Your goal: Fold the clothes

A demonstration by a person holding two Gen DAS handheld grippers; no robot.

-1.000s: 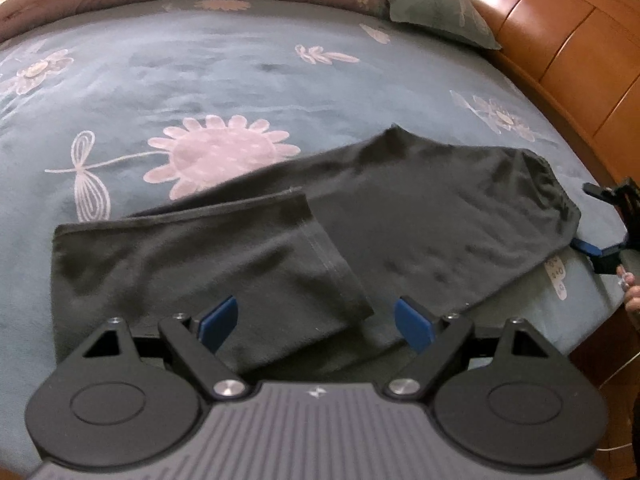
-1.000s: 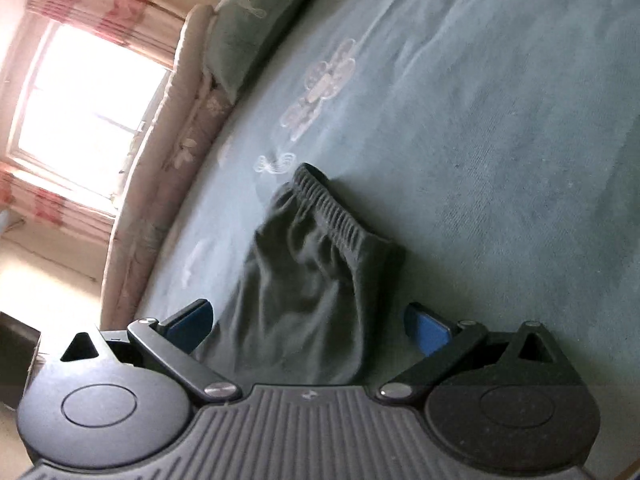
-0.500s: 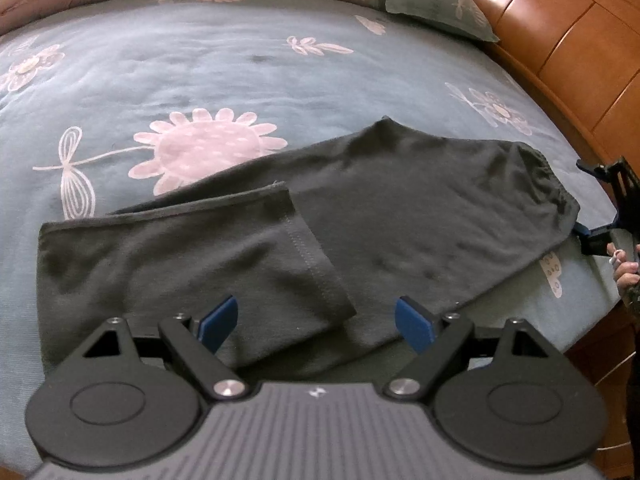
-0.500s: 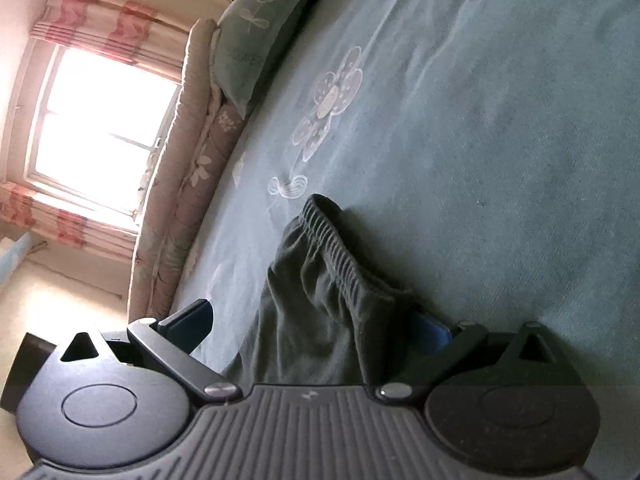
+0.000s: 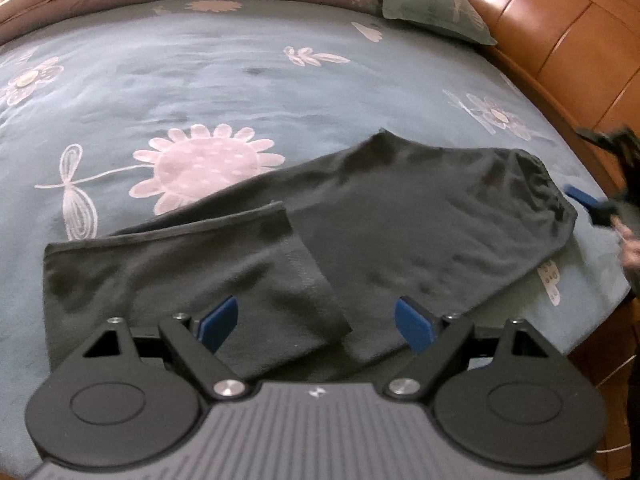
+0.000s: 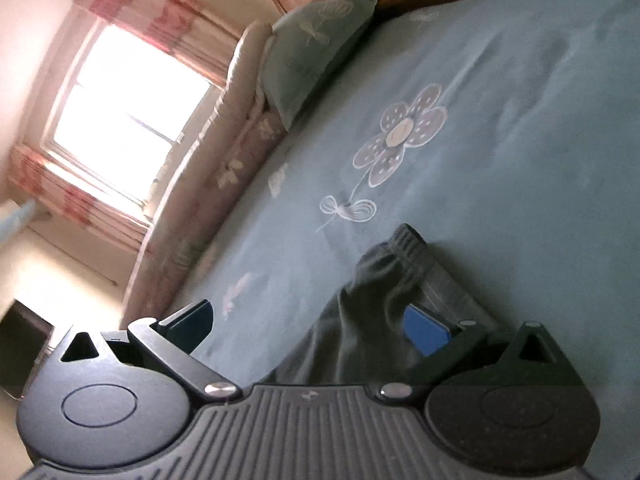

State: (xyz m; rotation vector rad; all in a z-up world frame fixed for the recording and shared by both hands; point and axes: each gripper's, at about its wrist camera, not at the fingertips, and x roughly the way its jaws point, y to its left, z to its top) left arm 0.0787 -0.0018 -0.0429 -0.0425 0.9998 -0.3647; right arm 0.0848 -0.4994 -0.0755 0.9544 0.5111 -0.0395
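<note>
Trousers (image 5: 400,224) of dark grey cloth lie flat across a blue bedspread (image 5: 200,80) printed with pale flowers, running from nine o'clock to three o'clock in the left wrist view. One leg end is folded back over the rest, its hemmed edge (image 5: 308,268) slanting down toward six o'clock. The left gripper (image 5: 316,322) hangs just above the near side of that folded part, its blue pads spread wide with nothing between them. At three o'clock the right gripper (image 5: 600,204) sits at the elastic waistband (image 6: 412,248), with a hand (image 5: 632,248) behind it, blurred. In the right wrist view this gripper (image 6: 308,324) is also spread wide: one pad (image 6: 426,330) is tucked against the bunched waistband cloth, the other stands clear over the bedspread (image 6: 520,120) at nine o'clock. A green pillow (image 6: 312,52) and a rolled quilt (image 6: 208,184) lie toward eleven o'clock, below a bright curtained window (image 6: 128,120). The wooden headboard (image 5: 560,40) curves along two o'clock in the left view.
</note>
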